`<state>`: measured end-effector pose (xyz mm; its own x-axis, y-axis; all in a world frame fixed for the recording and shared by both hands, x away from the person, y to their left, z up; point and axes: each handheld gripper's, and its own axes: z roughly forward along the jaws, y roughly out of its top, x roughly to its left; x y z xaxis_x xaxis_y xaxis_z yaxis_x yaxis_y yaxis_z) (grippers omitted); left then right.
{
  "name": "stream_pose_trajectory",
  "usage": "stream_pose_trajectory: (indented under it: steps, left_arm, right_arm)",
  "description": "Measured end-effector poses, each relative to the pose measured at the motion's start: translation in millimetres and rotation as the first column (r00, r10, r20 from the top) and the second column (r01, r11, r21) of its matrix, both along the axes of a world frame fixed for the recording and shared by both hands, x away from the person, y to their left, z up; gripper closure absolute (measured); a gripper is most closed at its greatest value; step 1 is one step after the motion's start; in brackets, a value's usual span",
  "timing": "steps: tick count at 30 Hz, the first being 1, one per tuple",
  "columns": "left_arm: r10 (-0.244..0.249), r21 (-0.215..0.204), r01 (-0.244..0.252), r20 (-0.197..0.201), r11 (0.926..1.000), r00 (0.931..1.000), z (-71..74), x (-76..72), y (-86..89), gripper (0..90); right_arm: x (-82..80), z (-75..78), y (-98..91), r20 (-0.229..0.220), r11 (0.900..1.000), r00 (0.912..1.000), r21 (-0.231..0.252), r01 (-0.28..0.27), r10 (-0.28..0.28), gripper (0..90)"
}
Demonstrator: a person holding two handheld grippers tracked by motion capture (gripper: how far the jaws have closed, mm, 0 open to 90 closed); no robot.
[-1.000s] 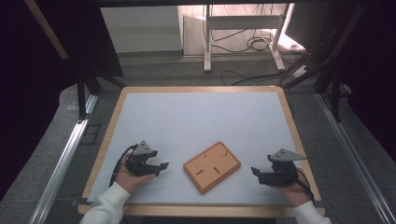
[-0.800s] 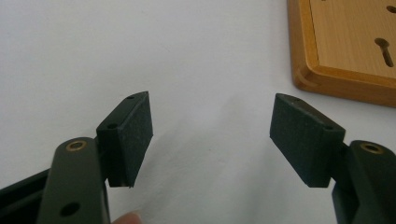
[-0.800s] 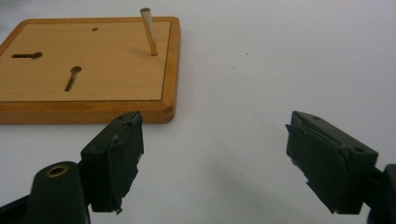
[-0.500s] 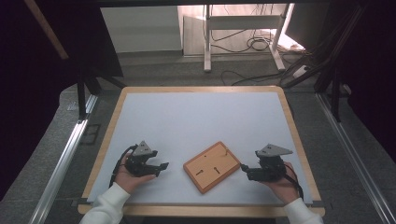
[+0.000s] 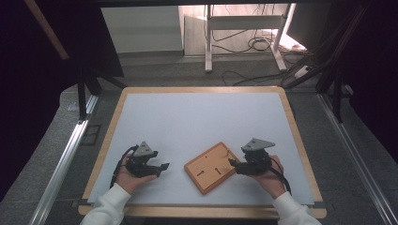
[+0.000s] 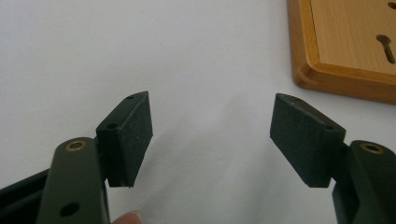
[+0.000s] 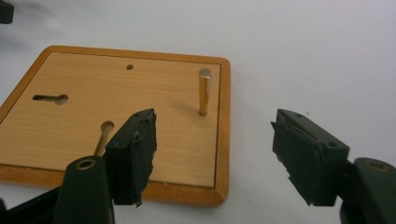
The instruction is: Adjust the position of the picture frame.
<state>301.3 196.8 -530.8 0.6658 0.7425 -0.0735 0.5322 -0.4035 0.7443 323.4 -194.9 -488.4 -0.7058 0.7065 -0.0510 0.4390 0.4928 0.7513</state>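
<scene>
Right gripper (image 5: 233, 162) has advanced to the wooden board's (image 5: 211, 167) right edge; left gripper (image 5: 162, 168) unchanged, well apart from the board.

Both grippers stand spread and empty. The board lies flat on the counter (image 5: 197, 117), near its front edge, with an upright metal pin (image 7: 204, 91) by its right rim. Risk: an off-centre closure could slide the unrestrained board or strike the pin.

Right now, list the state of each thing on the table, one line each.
Wooden board: flat on the white mat, ungripped, turned askew.
Metal peg: upright in the board.
Left gripper: open, empty, beside the board.
Right gripper: open, empty, one jaw over the board's edge.
</scene>
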Motion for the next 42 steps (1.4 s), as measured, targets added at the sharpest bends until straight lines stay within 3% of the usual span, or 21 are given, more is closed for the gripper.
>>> stream_pose_trajectory:
  steps: [11, 14, 20, 23, 32, 42]
  left_arm:
    - [-0.012, 0.007, 0.012, 0.001, 0.9999, 0.9999, -0.3, -0.1, -0.2, 29.7]
    - [-0.011, -0.002, 0.011, -0.005, 0.9999, 0.9999, -1.1, 0.3, 0.1, 29.6]
    - [-0.027, 0.011, 0.028, -0.018, 0.9996, 0.9995, -2.6, 1.2, -1.0, 29.2]
    - [-0.028, 0.011, 0.029, -0.019, 0.9995, 0.9994, -2.8, 1.4, -1.0, 29.2]
    - [-0.03, 0.007, 0.03, -0.017, 0.9995, 0.9994, -2.5, 1.5, -0.5, 29.1]
    - [-0.031, 0.012, 0.031, -0.02, 0.9994, 0.9993, -3.3, 2.7, -1.1, 29.1]
  right_arm:
    - [20.0, -12.3, 24.5, -0.045, 0.9998, 0.9989, -0.019, -0.007, 0.006, 55.8]
    - [21.7, -13.6, 27.2, -0.055, 0.9993, 0.9983, -0.03, -0.021, 0.019, 58.3]
    - [23.8, -16.1, 32.5, -0.033, 0.9984, 0.9994, -0.056, -0.011, 0.01, 67.9]
    - [26.1, -18.7, 34.1, -0.024, 0.9984, 0.9997, -0.057, -0.001, 0.0, 81.9]
    - [31.1, -20.0, 26.7, -0.06, 0.9993, 0.9982, 0.035, 0.008, -0.006, 84.1]
    - [33.1, -16.8, 29.4, -0.06, 0.9977, 0.9982, 0.069, -0.001, 0.005, 83.9]
